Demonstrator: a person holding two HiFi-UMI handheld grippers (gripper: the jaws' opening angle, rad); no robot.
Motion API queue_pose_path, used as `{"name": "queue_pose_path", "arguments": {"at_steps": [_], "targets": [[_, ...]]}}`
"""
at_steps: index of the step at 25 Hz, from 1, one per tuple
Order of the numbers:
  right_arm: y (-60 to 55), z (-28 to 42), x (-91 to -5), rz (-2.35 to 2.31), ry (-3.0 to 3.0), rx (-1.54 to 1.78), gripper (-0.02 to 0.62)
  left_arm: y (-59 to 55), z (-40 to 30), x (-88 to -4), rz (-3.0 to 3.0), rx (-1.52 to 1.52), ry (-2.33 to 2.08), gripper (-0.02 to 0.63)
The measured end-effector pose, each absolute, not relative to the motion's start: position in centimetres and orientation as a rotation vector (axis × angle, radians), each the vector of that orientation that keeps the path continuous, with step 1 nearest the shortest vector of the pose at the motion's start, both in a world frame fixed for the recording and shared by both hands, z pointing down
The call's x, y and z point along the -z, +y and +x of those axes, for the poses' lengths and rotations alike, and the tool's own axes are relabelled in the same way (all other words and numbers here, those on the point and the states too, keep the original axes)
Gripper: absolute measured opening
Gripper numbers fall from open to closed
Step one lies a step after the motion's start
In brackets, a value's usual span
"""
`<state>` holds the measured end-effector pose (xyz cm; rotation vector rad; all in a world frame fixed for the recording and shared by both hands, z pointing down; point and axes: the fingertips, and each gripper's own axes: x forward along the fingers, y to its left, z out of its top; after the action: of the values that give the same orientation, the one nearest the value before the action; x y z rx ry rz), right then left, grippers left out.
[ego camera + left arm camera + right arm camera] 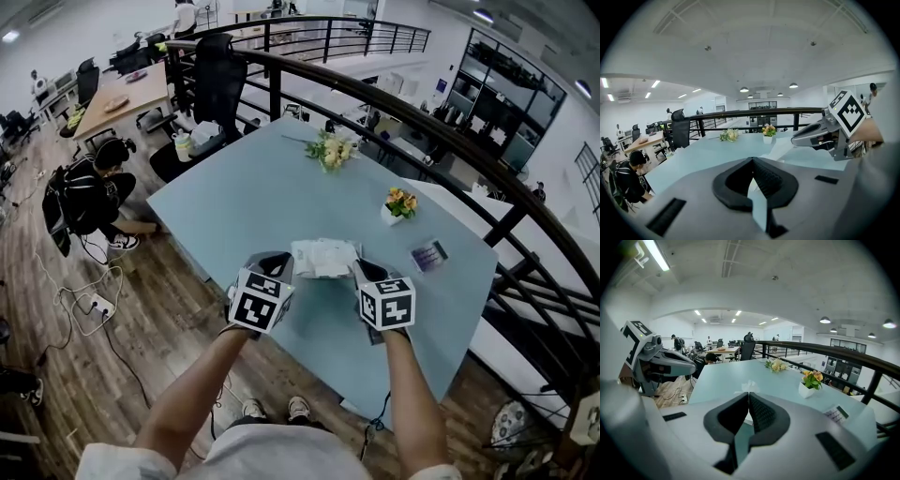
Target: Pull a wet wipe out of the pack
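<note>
So, left tool [752,159]: jaws together with nothing between them, just left of the pack.
Right tool [748,394]: jaws together too. A white wipe [748,386] tuft shows right past the tips, and I cannot tell whether any of it is nipped.
Pack [323,258]: flat on the surface [281,187], near its close edge, between the two tools. No view settles whether either tool touches it.
Risk, pack lifting: nothing plainly pins the pack. It looks light, so a pull on the wipe would likely carry the whole pack up.
Risk, weak hold: a bite on only the tuft's edge could slip off or tear the wet sheet.
Risk, chain: a fast or long pull may drag the next wipe out as well.
Risk, sliding: a pull toward the person could skid the pack over the close edge.
Pack contents: wipes. Only the tuft standing out of the top shows, so how full it is cannot be told.
Pot [805,391]: white and upright, holding orange and yellow flowers [813,377]. It stands beyond the pack to the right, apart from it.
Loose things: a bouquet [328,150] lies far back in no container. A small card [429,255] lies right of the pack.
</note>
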<state>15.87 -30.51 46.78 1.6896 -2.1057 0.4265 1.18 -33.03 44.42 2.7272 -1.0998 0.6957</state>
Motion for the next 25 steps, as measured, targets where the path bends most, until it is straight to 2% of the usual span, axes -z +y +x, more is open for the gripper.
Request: {"name": "queue_pose_path", "arguments": {"at_steps": [25], "targets": [[-25.6, 15.6, -40.3, 2.031, -2.034, -0.336, 0.009, -31.5, 1.4, -42.4, 2.883, -0.634, -0.931, -0.006]]}}
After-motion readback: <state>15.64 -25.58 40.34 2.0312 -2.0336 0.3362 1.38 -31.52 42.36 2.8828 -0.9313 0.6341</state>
